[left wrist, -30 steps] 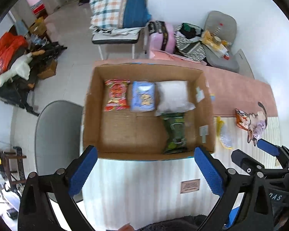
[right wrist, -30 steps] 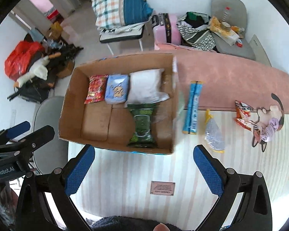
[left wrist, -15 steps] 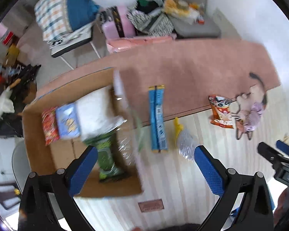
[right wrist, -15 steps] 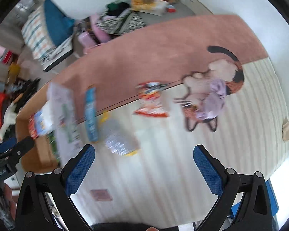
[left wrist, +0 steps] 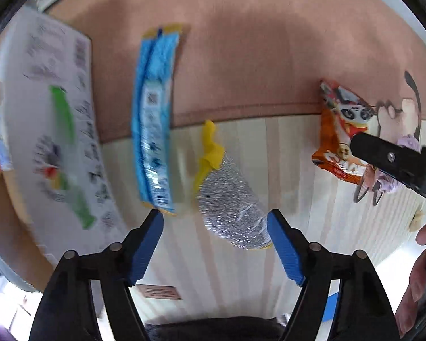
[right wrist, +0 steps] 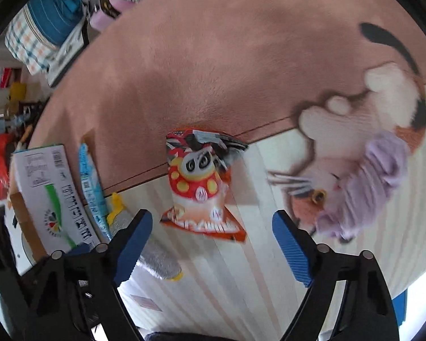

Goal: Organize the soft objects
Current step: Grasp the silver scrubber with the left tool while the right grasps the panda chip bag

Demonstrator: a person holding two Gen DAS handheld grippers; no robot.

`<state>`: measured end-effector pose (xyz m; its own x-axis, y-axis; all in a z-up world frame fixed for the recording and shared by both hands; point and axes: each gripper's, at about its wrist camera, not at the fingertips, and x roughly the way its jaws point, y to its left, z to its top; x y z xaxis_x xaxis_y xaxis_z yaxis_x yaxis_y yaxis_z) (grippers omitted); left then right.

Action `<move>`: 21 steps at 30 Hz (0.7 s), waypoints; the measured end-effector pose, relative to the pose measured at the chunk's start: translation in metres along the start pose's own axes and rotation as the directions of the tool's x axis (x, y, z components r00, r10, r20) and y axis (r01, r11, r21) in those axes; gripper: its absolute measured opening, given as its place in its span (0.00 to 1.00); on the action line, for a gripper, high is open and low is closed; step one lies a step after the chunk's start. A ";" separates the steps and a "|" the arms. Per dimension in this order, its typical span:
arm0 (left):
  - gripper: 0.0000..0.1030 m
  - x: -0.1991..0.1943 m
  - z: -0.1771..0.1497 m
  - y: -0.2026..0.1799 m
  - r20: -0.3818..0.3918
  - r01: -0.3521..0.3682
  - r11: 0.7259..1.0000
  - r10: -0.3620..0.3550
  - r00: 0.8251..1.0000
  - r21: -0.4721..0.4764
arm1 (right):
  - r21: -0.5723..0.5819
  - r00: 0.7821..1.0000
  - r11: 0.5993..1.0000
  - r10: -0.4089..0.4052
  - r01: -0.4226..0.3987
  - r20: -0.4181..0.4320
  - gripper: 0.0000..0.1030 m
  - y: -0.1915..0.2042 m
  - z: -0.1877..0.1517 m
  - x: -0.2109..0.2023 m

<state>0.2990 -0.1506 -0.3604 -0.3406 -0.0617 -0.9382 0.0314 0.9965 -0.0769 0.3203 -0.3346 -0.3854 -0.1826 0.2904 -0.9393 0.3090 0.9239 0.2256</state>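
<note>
- Both grippers have swung away from the cardboard box since a second ago, which suggests the person is now reaching for the loose packets.
- The left gripper is spread wide and empty; the silver pouch lies between its tips, yellow end pointing to 11 o'clock, long axis running 11 to 5.
- The right gripper is also spread and empty, over the orange snack bag at centre, whose long axis runs 12 to 6.
- The blue packet lies at 10 o'clock beside the box, roughly upright.
</note>
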 end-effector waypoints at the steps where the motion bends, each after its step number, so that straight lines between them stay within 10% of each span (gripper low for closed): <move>1: 0.72 0.007 0.001 0.000 -0.018 0.010 1.000 -0.010 1.000 -0.021 | -0.006 1.000 1.000 -0.005 0.005 -0.012 0.80 0.002 0.004 0.004; 7: 0.70 0.036 0.005 -0.005 -0.076 0.035 0.997 -0.040 0.996 -0.070 | -0.038 0.997 0.999 -0.032 0.029 -0.069 0.77 0.013 0.017 0.031; 11: 0.51 0.046 0.004 -0.008 -0.094 0.037 0.995 -0.045 0.995 -0.094 | -0.043 0.993 0.998 -0.050 0.045 -0.111 0.57 0.015 0.021 0.046; 21: 0.48 -0.030 -0.037 -0.006 0.140 0.009 1.000 -0.006 0.990 -0.022 | -0.090 0.997 0.994 -0.073 0.069 -0.036 0.37 0.030 -0.008 0.021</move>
<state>0.2743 -0.1531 -0.3197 -0.2060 -0.0752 -0.9757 0.0076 0.9969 -0.0784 0.3186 -0.2987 -0.3966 -0.2385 0.2310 -0.9433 0.2104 0.9605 0.1820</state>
